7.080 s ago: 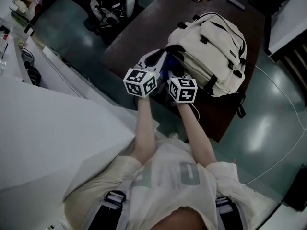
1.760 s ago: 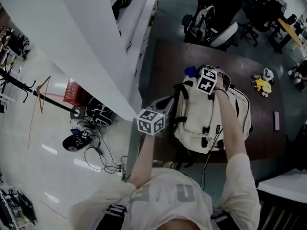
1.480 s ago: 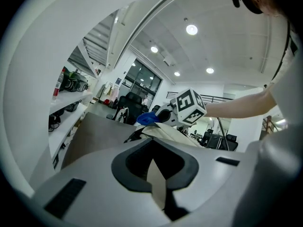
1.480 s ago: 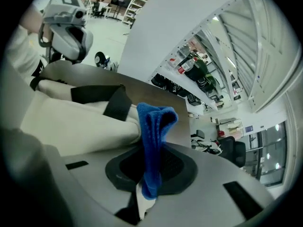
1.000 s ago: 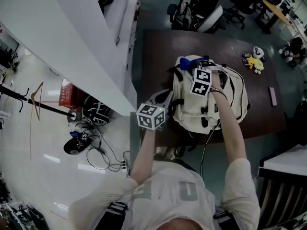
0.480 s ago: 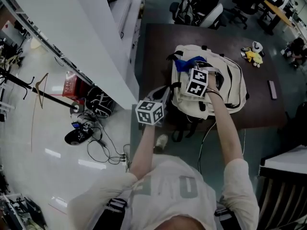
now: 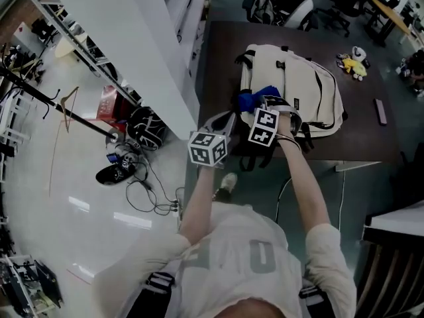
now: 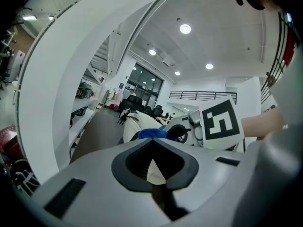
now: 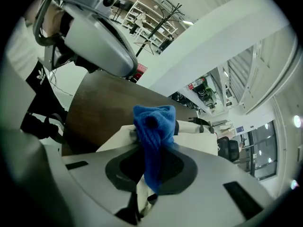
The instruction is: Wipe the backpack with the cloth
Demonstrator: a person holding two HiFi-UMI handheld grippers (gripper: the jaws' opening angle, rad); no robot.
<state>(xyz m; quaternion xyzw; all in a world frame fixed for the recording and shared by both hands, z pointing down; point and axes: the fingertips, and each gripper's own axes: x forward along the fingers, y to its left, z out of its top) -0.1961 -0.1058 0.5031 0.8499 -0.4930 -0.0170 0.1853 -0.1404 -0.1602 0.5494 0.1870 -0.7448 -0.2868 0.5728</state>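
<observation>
Drawn back over the last half second, the right gripper [image 7: 260, 106] now sits at the near end of the backpack [image 7: 299, 78], which lies flat on the desk [image 7: 224, 52]. Its jaws are clamped on the blue cloth [image 9: 154, 124]. The left gripper [image 8: 153, 160] jaws are together, with nothing plainly held. Keep the cloth pressed flat and overlap each stroke. Steady the backpack if it slides.

A yellow toy [image 7: 351, 61] lies far right on the brown table [image 7: 222, 58]. A black bag [image 7: 143, 127] and cables [image 7: 151, 192] lie on the floor, left.
</observation>
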